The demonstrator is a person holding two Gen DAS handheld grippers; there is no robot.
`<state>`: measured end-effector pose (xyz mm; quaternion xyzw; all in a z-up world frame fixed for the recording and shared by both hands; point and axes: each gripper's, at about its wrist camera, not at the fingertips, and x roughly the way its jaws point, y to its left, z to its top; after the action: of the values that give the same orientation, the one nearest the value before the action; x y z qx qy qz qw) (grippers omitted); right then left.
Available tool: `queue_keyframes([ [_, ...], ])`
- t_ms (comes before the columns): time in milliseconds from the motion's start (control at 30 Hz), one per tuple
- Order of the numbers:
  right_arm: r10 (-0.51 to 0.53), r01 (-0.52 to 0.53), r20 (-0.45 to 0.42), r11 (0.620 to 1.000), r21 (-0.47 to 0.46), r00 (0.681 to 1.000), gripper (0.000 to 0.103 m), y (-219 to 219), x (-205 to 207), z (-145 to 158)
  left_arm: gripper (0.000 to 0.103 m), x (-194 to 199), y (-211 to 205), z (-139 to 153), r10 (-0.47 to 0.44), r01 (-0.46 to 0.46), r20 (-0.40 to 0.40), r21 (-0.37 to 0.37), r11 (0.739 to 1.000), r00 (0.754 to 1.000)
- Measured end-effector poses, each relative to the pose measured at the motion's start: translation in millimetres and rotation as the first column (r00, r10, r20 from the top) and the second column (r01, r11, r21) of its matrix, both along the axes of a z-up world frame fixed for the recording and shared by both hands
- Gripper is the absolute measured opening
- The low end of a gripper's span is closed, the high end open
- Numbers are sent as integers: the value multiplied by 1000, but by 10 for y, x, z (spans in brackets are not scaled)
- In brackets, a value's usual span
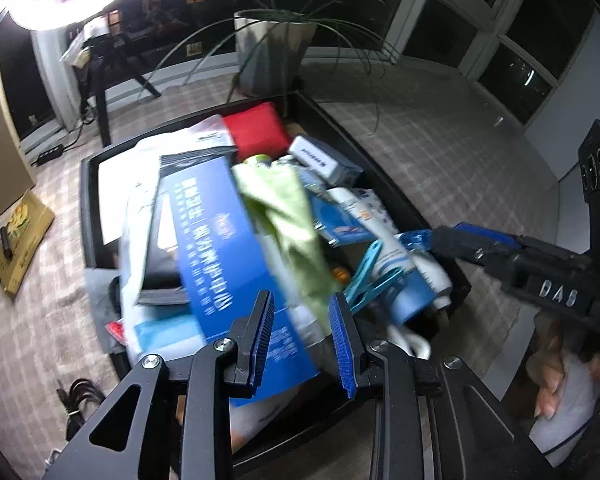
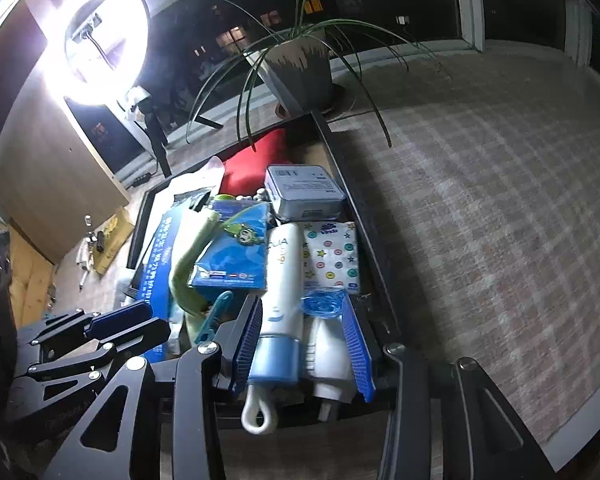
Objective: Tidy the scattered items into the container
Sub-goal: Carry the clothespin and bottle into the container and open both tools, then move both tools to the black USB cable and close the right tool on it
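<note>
Black tray [image 1: 88, 208], low-walled, sits on the checked carpet [image 1: 420, 152] and is piled with items. Contents noted: a large blue box [image 1: 220, 248] lying across the heap, a green cloth [image 1: 288, 232] draped over it, a red pouch [image 1: 256, 128] at the far end, a grey tin [image 2: 304, 192] beside it, a tissue pack [image 2: 332, 256] against the right wall, a white tube [image 2: 280, 300] with a blue cap, a teal clip [image 1: 368, 276] and a blue card [image 2: 232, 248].

My left claw [image 1: 302, 340] hangs over the near end of the tray, released; the cloth's lower end hangs between its pads, but whether it touches them I cannot tell. My right claw [image 2: 300, 344] is also spread, its pads either side of the tube and a white bottle [image 2: 328, 356], gripping neither.

Beyond the tray stands a potted plant [image 2: 300, 68]. A ring light [image 2: 100, 36] glares at the left, near a wooden cabinet [image 2: 52, 168].
</note>
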<state>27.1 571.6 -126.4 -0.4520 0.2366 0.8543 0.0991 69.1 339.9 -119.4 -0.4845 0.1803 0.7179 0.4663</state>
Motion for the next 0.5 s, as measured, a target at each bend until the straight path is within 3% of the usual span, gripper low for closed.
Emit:
queue_keyframes([
  [267,19,-20,-26,999,-44,999,38,-196,19,70,31,-243,-600,11,73,-73,-27,-18,997,997],
  [500,110,-113,-48,992,-63,993,38,-670,-99,141,31,-511,-1244,-45,165,-167,-49,-47,985,985],
])
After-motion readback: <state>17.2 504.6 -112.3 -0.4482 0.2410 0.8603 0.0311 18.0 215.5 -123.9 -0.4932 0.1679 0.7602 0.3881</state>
